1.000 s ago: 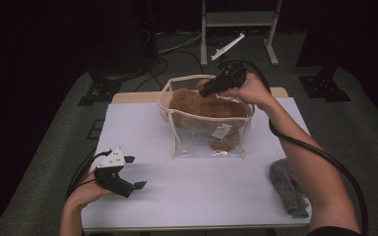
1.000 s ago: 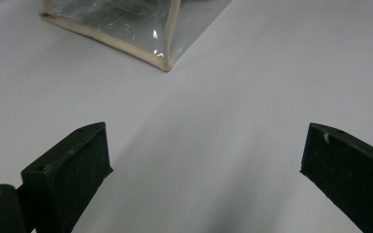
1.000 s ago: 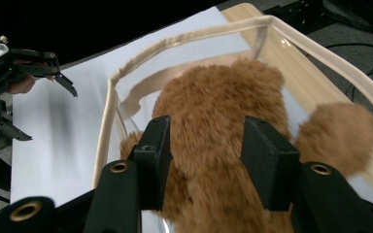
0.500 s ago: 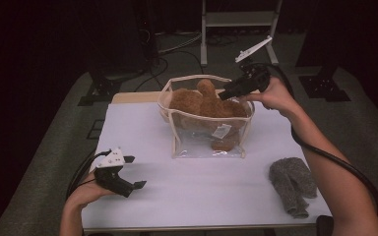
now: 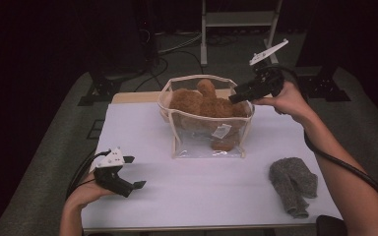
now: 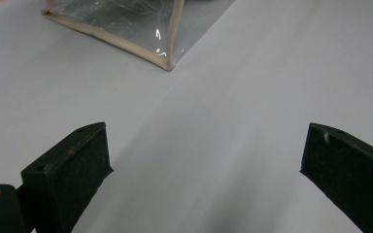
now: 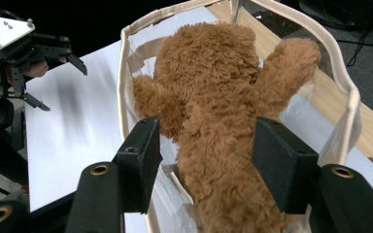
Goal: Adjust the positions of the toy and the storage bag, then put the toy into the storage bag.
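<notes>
Right gripper [image 5: 235, 97] at the bag's far right rim, raised over it, aimed left toward the bear; jaws just been opening, now parted and released. In the right gripper view [image 7: 204, 167] the bear's body shows in the gap between the pads, no pad pressing seen.

Bear [image 5: 202, 103], brown plush, lying inside the bag [image 5: 204, 147], one limb poking up above the rim. Same bear [image 7: 213, 107] seen from behind in the right gripper view, limbs spread against the clear walls. Bag clear with cream trim, standing upright, far-centre on the white table [image 5: 202, 196].

Left gripper [image 5: 130, 186] near the left near corner, low over the table, well apart from the bag; jaws wide apart, nothing between them [image 6: 204, 179]. Bag corner [image 6: 167, 53] visible farther off in that view.

Grey sock [image 5: 293, 184] lying near right, well apart from the bag.
</notes>
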Action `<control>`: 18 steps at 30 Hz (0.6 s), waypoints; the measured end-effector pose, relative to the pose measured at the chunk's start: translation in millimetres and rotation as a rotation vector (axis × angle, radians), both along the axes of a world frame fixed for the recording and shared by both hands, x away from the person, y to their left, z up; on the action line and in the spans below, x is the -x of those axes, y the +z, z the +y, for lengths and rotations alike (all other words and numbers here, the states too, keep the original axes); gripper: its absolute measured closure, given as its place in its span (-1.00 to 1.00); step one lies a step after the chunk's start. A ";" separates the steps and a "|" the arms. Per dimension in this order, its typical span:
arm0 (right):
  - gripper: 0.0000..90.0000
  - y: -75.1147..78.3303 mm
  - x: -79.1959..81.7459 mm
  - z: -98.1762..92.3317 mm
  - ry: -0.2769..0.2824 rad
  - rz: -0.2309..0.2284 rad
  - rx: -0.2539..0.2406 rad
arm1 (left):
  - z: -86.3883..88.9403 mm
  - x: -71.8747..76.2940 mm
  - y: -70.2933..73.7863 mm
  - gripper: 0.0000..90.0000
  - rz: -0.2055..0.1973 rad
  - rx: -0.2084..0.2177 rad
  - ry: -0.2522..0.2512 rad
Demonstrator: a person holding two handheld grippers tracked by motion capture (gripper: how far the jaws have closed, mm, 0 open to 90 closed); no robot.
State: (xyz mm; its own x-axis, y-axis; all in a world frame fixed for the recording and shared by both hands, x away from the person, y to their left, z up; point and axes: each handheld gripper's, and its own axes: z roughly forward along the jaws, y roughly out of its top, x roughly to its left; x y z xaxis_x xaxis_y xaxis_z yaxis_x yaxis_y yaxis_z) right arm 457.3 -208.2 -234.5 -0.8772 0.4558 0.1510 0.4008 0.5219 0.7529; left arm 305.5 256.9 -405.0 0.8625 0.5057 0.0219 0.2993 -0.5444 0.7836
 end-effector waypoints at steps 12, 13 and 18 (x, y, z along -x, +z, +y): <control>-0.08 -1.3 13.8 -26.1 -0.016 -0.008 -0.040 | -3.5 -0.3 -1.4 -0.93 0.008 -0.001 -0.007; -0.08 -1.3 13.8 -26.1 -0.016 -0.008 -0.040 | -3.5 -0.3 -1.4 -0.93 0.008 -0.001 -0.007; -0.09 -5.0 20.8 -40.6 -0.034 -0.006 -0.055 | -1.0 -1.1 -2.3 -0.93 0.009 -0.008 -0.004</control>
State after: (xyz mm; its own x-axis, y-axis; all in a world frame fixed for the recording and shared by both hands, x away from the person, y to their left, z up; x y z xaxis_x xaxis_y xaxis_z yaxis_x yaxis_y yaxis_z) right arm 436.5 -248.9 -239.5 -0.8624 0.4764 0.1710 0.4126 0.4660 0.7827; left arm 306.6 255.9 -407.3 0.8646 0.5021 0.0179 0.3042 -0.5516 0.7767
